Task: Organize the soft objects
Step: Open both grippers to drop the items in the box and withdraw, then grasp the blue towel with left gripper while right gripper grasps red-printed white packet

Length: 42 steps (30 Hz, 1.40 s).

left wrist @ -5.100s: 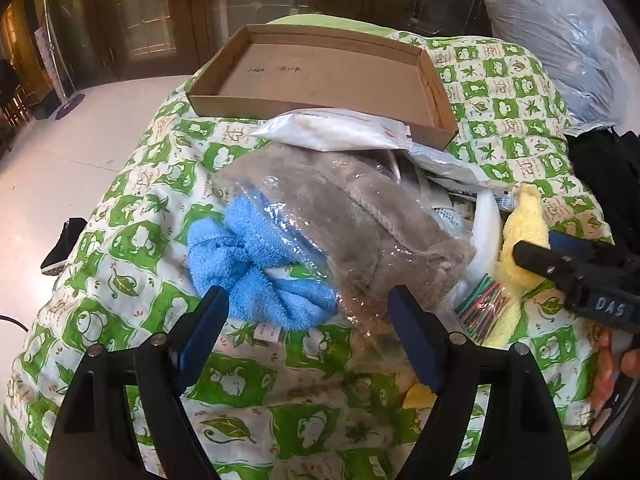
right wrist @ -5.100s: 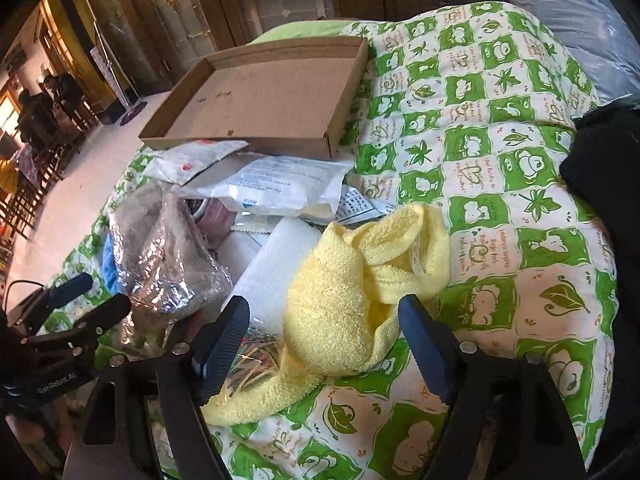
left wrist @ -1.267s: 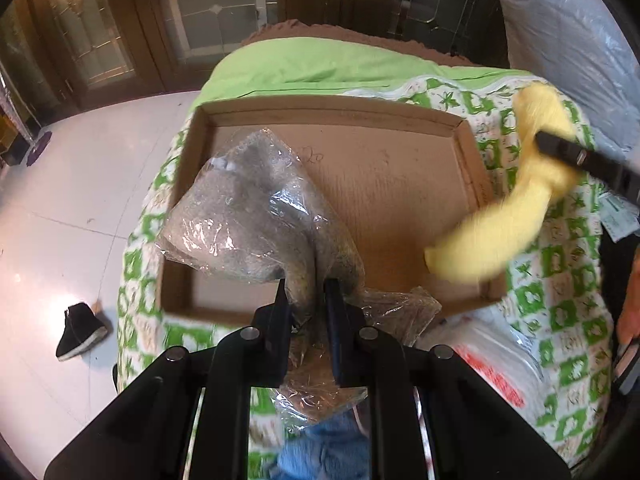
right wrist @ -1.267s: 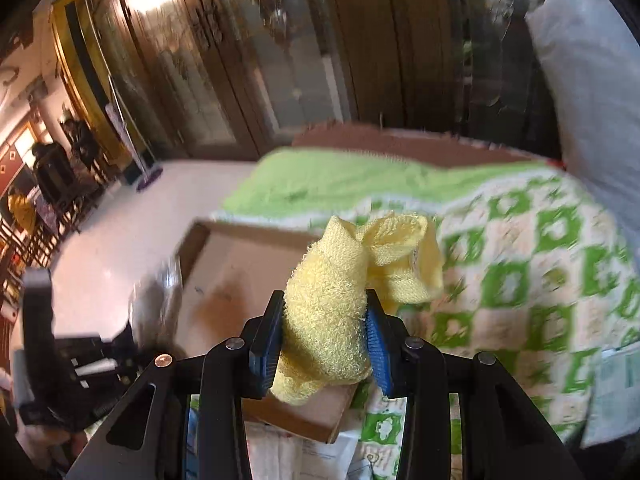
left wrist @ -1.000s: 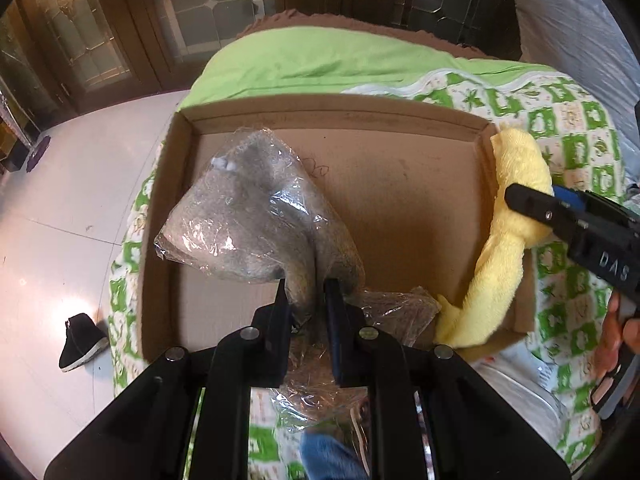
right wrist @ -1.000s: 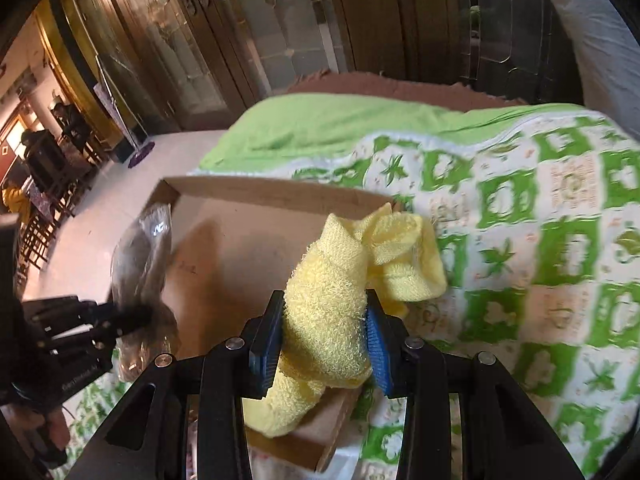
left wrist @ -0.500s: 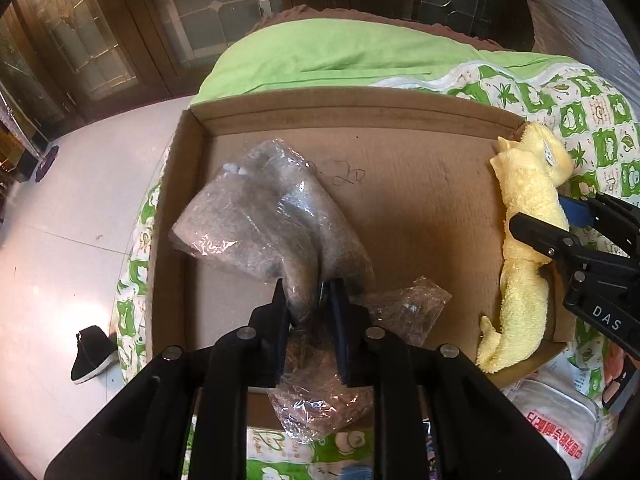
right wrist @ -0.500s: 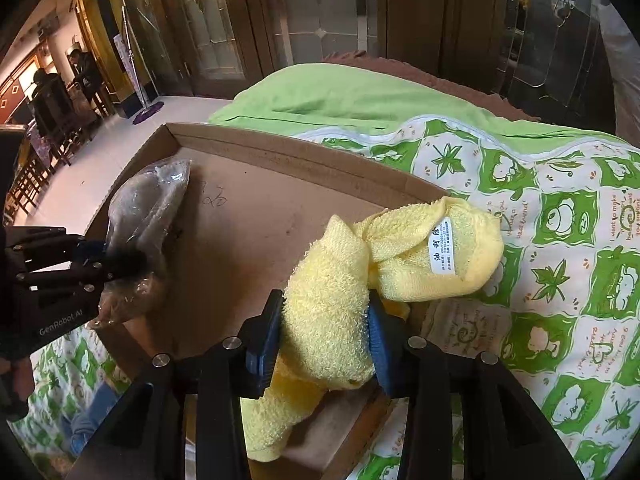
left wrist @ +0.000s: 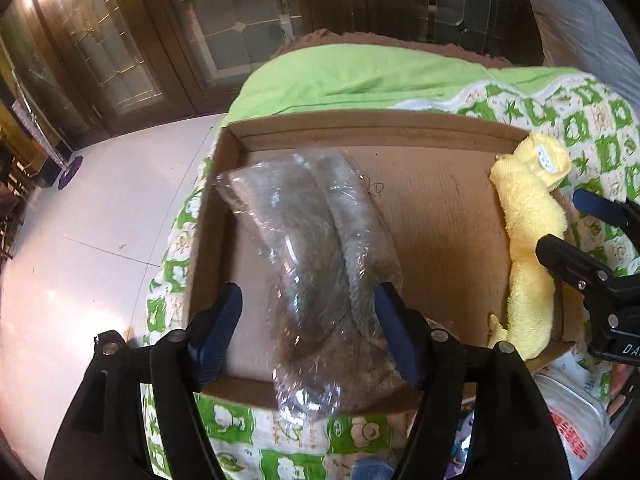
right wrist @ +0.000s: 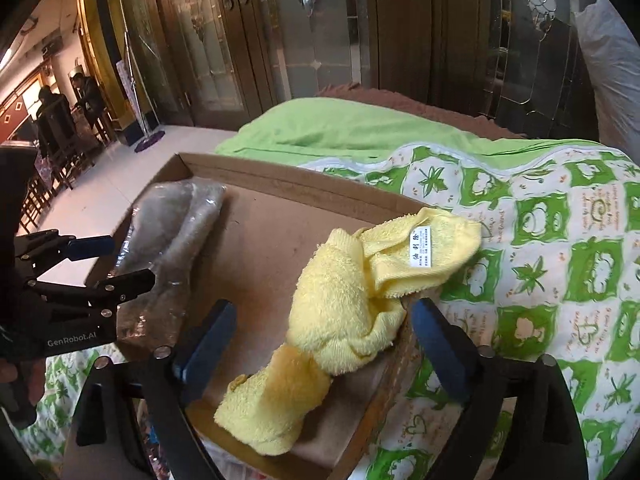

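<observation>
A shallow cardboard box [left wrist: 360, 120] [right wrist: 280, 180] lies on the bed. Inside it, on the left, rests a grey soft item in a clear plastic bag [left wrist: 312, 240] [right wrist: 172, 224]. My left gripper [left wrist: 308, 300] [right wrist: 128, 260] straddles the bag's near end with its jaws opening, and the bag lies loose between them. A yellow towel [left wrist: 528, 232] [right wrist: 352, 304] sits at the box's right side, its top draped over the right wall. My right gripper [right wrist: 322, 312] is around the towel, its jaws opening and its pads off the cloth.
The box sits on a green frog-patterned bedspread [right wrist: 560, 240] [left wrist: 600, 128]. White plastic packets [left wrist: 572, 420] and a bit of blue cloth [left wrist: 372, 468] lie near the box's front edge. A large pale bag [left wrist: 580, 20] stands at the back right. To the left is tiled floor [left wrist: 80, 240].
Both grippers have gone from shut to open. The bagged grey item has dropped flat into the box, and the yellow towel has settled against the box's right wall.
</observation>
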Each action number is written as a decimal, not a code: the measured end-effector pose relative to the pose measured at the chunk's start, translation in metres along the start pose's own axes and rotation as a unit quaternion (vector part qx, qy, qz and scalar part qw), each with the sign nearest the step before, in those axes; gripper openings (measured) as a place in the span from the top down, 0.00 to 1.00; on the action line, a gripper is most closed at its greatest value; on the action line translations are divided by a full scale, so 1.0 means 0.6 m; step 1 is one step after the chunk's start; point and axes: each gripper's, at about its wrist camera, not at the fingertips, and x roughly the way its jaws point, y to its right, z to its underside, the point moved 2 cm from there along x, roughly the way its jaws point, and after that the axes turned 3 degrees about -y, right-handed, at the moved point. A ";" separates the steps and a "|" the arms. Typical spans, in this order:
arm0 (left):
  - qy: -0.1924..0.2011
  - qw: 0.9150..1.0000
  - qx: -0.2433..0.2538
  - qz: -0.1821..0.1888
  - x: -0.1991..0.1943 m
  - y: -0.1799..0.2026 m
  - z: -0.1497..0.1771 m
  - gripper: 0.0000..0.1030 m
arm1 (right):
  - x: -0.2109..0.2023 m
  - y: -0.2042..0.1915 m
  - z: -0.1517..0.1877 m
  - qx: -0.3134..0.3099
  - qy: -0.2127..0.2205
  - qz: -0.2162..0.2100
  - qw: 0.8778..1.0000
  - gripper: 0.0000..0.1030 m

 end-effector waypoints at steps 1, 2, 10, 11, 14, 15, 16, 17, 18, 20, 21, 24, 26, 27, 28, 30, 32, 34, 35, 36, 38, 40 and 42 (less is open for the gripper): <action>0.002 1.000 -0.006 0.003 -0.008 -0.005 0.005 0.34 | -0.007 0.004 0.004 0.007 0.003 -0.004 1.000 0.10; 0.004 1.000 -0.011 0.006 -0.014 -0.009 0.009 0.34 | -0.015 0.010 0.007 0.015 0.006 -0.008 1.000 0.08; 0.003 0.998 -0.053 0.028 -0.063 -0.034 0.108 0.34 | -0.071 0.071 0.051 0.099 0.013 -0.036 0.994 0.04; 0.002 0.998 -0.054 0.026 -0.065 -0.034 0.120 0.34 | -0.073 0.077 0.060 0.106 0.009 -0.037 0.994 0.04; -0.003 0.998 -0.056 0.018 -0.075 -0.029 0.169 0.34 | -0.082 0.087 0.087 0.122 -0.007 -0.034 0.992 0.04; -0.006 0.998 -0.058 0.021 -0.079 -0.027 0.188 0.34 | -0.083 0.089 0.093 0.126 -0.011 -0.037 0.991 0.04; -0.008 0.998 -0.060 0.023 -0.085 -0.025 0.205 0.34 | -0.088 0.088 0.099 0.131 -0.015 -0.039 0.991 0.04; -0.011 0.998 -0.063 0.027 -0.090 -0.026 0.219 0.34 | -0.091 0.092 0.108 0.136 -0.020 -0.040 0.990 0.04; -0.012 0.997 -0.066 0.031 -0.092 -0.025 0.228 0.34 | -0.094 0.089 0.109 0.139 -0.022 -0.040 0.989 0.04; -0.011 0.997 -0.073 0.038 -0.102 -0.025 0.245 0.34 | -0.104 0.090 0.119 0.145 -0.024 -0.041 0.988 0.04; -0.010 0.996 -0.078 0.042 -0.110 -0.023 0.255 0.34 | -0.111 0.089 0.124 0.148 -0.024 -0.041 0.988 0.04; -0.008 0.995 -0.087 0.051 -0.120 -0.025 0.270 0.34 | -0.123 0.087 0.141 0.155 -0.032 -0.048 0.986 0.04; -0.008 0.994 -0.091 0.054 -0.124 -0.025 0.281 0.34 | -0.129 0.084 0.152 0.160 -0.040 -0.055 0.985 0.04; -0.009 0.994 -0.095 0.057 -0.125 -0.025 0.289 0.34 | -0.131 0.082 0.158 0.161 -0.046 -0.059 0.984 0.04; -0.011 0.993 -0.099 0.060 -0.124 -0.025 0.294 0.34 | -0.133 0.079 0.164 0.161 -0.053 -0.065 0.983 0.04; -0.016 0.992 -0.106 0.064 -0.120 -0.026 0.310 0.34 | -0.135 0.070 0.172 0.160 -0.064 -0.078 0.982 0.04; -0.024 0.992 -0.107 0.060 -0.113 -0.024 0.321 0.34 | -0.138 0.061 0.177 0.159 -0.072 -0.088 0.981 0.06; -0.029 0.993 -0.101 0.060 -0.110 -0.019 0.323 0.34 | -0.140 0.052 0.179 0.154 -0.081 -0.097 0.980 0.08; -0.026 0.993 -0.097 0.057 -0.113 -0.016 0.323 0.34 | -0.140 0.047 0.180 0.152 -0.088 -0.099 0.979 0.08; -0.025 0.994 -0.094 0.055 -0.112 -0.012 0.321 0.34 | -0.139 0.043 0.180 0.150 -0.094 -0.100 0.979 0.08; -0.027 0.994 -0.088 0.054 -0.111 -0.007 0.322 0.34 | -0.135 0.037 0.179 0.148 -0.102 -0.102 0.978 0.10; -0.029 0.994 -0.085 0.054 -0.109 -0.003 0.321 0.34 | -0.130 0.030 0.176 0.144 -0.110 -0.102 0.978 0.10; -0.027 0.994 -0.084 0.057 -0.110 -0.001 0.320 0.34 | -0.131 0.025 0.169 0.140 -0.113 -0.101 0.978 0.12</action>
